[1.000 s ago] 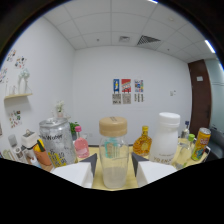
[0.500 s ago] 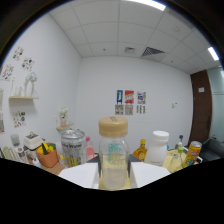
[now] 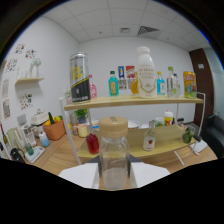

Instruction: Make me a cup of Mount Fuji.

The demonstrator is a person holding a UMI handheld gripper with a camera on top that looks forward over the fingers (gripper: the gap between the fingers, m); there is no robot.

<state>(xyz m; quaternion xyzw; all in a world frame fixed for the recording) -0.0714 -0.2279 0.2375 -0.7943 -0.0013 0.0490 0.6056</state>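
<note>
A clear glass bottle with a tan cork-coloured lid (image 3: 114, 155) stands upright between my white fingers (image 3: 80, 175). My gripper (image 3: 114, 176) is shut on its lower body, and the bottle looks empty. Beyond it stands a two-tier wooden shelf (image 3: 165, 101). On the top tier are a black and silver can (image 3: 80, 77), a blue bottle (image 3: 114, 83), a tall white bottle (image 3: 145, 72) and a yellow can (image 3: 189, 84). A small jar of red liquid (image 3: 92, 142) and a small red-labelled bottle (image 3: 149, 140) sit on the lower tier, just past the held bottle.
An orange pot (image 3: 54, 129) holding utensils stands on the wooden counter left of the shelf, with small bottles near it. A green lime (image 3: 187, 136) lies at the lower tier's right end. A white wall with pictures is behind.
The gripper, still holding the bottle, has dropped and drawn back from the top tier. The whole shelf now shows, where before only the top-row bottles and the ceiling did.
</note>
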